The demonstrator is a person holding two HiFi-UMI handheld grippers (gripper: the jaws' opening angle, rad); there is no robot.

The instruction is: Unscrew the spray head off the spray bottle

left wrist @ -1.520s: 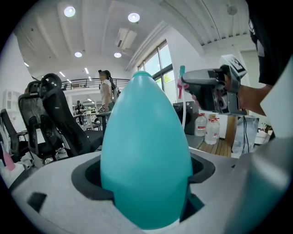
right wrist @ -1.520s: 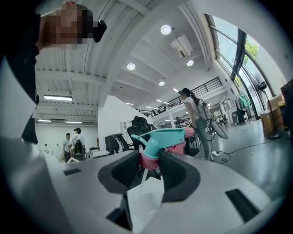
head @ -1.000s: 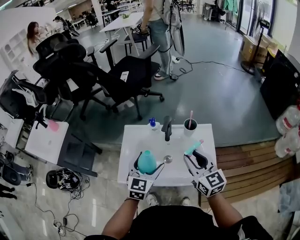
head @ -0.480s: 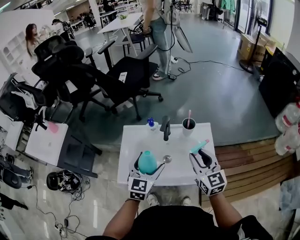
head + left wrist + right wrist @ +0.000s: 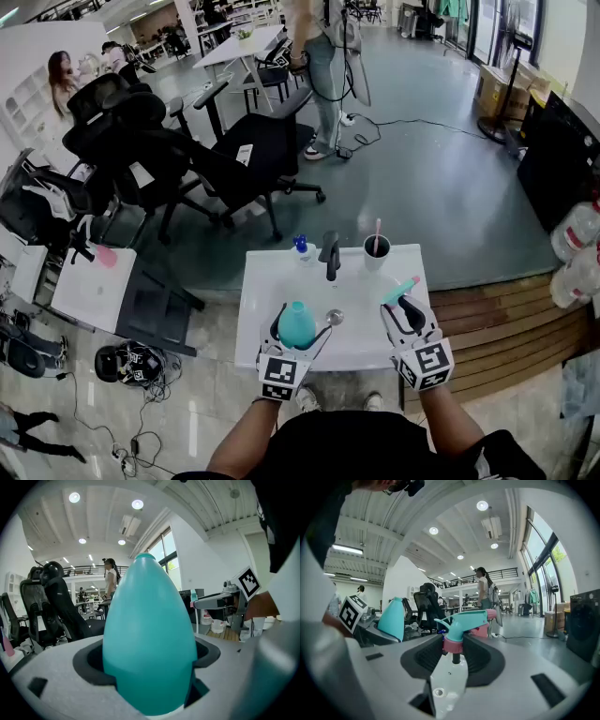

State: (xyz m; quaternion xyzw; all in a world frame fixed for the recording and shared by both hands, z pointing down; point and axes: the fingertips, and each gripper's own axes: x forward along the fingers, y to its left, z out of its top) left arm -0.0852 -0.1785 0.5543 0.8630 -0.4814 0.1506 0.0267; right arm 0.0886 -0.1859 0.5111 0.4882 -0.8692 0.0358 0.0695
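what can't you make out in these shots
- bottle base: left gripper view, sunk between the left tongs
- spray head nozzle opening: right gripper view, turned away from the camera
- cup contents: head view, too small and dark
- small blue bottle label: head view, too small

Right gripper (image 5: 453,652) has the spray head (image 5: 468,619) pinched at its pink collar between both fingers (image 5: 488,660); the teal bottle (image 5: 393,619) sits well apart.
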